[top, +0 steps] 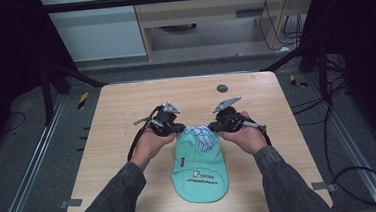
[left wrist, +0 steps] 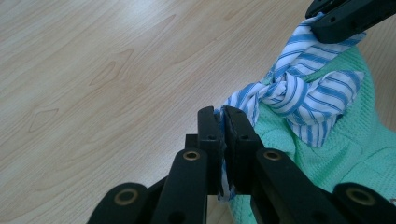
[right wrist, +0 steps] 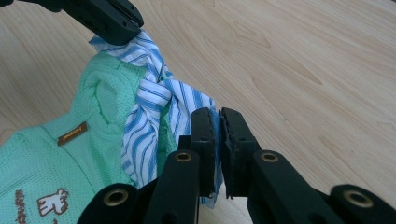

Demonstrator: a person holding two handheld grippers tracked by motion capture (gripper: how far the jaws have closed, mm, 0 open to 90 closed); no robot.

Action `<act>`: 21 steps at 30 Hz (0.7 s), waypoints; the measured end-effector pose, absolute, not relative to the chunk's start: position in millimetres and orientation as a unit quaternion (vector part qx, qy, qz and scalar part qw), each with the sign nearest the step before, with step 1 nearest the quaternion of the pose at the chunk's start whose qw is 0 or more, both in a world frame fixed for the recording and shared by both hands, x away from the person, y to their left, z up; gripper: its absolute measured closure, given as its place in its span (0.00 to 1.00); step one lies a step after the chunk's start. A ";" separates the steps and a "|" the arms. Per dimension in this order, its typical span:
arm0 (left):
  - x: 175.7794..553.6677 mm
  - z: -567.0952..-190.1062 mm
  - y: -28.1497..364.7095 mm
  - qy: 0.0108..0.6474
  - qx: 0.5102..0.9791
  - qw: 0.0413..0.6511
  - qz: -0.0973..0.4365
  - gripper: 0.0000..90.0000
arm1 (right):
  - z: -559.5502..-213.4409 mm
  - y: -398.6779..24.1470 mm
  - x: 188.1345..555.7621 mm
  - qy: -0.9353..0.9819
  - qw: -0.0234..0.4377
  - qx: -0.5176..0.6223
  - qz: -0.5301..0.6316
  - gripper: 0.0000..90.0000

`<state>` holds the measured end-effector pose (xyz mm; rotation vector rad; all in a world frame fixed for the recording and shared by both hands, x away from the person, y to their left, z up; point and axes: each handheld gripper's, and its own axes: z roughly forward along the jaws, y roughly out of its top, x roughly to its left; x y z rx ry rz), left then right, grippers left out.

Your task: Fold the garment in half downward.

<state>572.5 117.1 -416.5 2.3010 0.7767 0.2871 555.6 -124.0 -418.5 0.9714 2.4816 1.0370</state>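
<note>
A small mint-green knitted garment point(top: 199, 170) lies on the wooden table point(top: 121, 110), with a blue-and-white striped collar point(top: 201, 135) at its far end, tied in a knot. My left gripper point(top: 180, 128) is shut on the left end of the striped collar point(left wrist: 261, 95); cloth shows between its closed jaws. My right gripper point(top: 214, 127) is shut on the collar's right end point(right wrist: 154, 112). Both hold the collar slightly above the table while the green body point(right wrist: 60, 158) trails toward the near edge. In the left gripper view the right gripper's jaw tip sits at top right.
A small dark round disc point(top: 222, 88) lies near the table's far edge. Bare wood stretches left, right and behind the garment. Black frame bars and cables surround the table on the floor.
</note>
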 end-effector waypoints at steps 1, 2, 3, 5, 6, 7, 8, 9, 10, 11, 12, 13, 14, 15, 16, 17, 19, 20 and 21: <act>572.3 -416.4 116.9 0.298 0.885 0.340 0.111 0.95 | -418.2 -124.1 555.7 0.860 0.141 0.335 0.358 0.94; 572.1 -416.1 116.8 0.298 0.885 0.340 0.112 0.95 | -417.9 -124.0 555.8 0.861 0.141 0.335 0.356 0.94; 572.1 -415.5 116.9 0.297 0.886 0.339 0.112 0.95 | -417.7 -123.6 555.8 0.861 0.141 0.336 0.355 0.94; 572.6 -414.0 117.4 0.296 0.886 0.339 0.112 0.95 | -417.0 -122.9 556.7 0.862 0.142 0.334 0.355 0.94; 573.0 -412.9 117.9 0.297 0.886 0.339 0.112 0.95 | -416.2 -122.7 557.4 0.862 0.142 0.332 0.355 0.94; 573.3 -412.1 118.2 0.296 0.886 0.340 0.112 0.95 | -415.2 -122.4 558.1 0.862 0.143 0.333 0.354 0.94; 573.5 -411.0 118.8 0.295 0.886 0.339 0.112 0.95 | -414.5 -122.1 559.1 0.862 0.143 0.331 0.355 0.94; 573.6 -410.4 119.1 0.295 0.886 0.340 0.113 0.95 | -413.7 -121.8 559.9 0.863 0.144 0.330 0.354 0.94; 573.6 -409.6 119.4 0.295 0.886 0.339 0.113 0.95 | -412.9 -121.5 560.9 0.864 0.144 0.329 0.354 0.94; 573.6 -408.9 119.8 0.295 0.886 0.339 0.114 0.95 | -412.2 -120.8 561.6 0.864 0.146 0.329 0.352 0.94; 573.8 -408.3 120.2 0.296 0.886 0.339 0.115 0.95 | -412.0 -120.0 562.1 0.864 0.146 0.327 0.353 0.94; 574.1 -407.6 120.5 0.296 0.886 0.338 0.115 0.95 | -411.2 -119.2 562.4 0.865 0.147 0.327 0.352 0.94; 574.6 -406.9 120.8 0.296 0.886 0.337 0.116 0.95 | -410.8 -118.3 562.8 0.865 0.149 0.326 0.352 0.94; 575.5 -405.8 121.2 0.297 0.886 0.336 0.117 0.95 | -409.8 -117.9 563.3 0.866 0.149 0.324 0.351 0.94; 576.5 -404.9 121.5 0.296 0.886 0.337 0.118 0.95 | -408.6 -117.4 563.7 0.865 0.149 0.324 0.352 0.94; 577.6 -403.5 122.0 0.296 0.886 0.338 0.118 0.95 | -407.2 -117.1 564.2 0.865 0.149 0.324 0.353 0.94; 580.1 -401.6 122.5 0.298 0.884 0.341 0.119 0.95 | -404.9 -116.6 565.7 0.864 0.152 0.323 0.355 0.94; 581.1 -400.3 122.9 0.297 0.884 0.340 0.119 0.95 | -403.7 -116.6 566.4 0.865 0.151 0.323 0.354 0.94; 581.9 -399.6 123.0 0.297 0.884 0.341 0.119 0.95 | -403.0 -116.5 567.2 0.865 0.152 0.321 0.356 0.94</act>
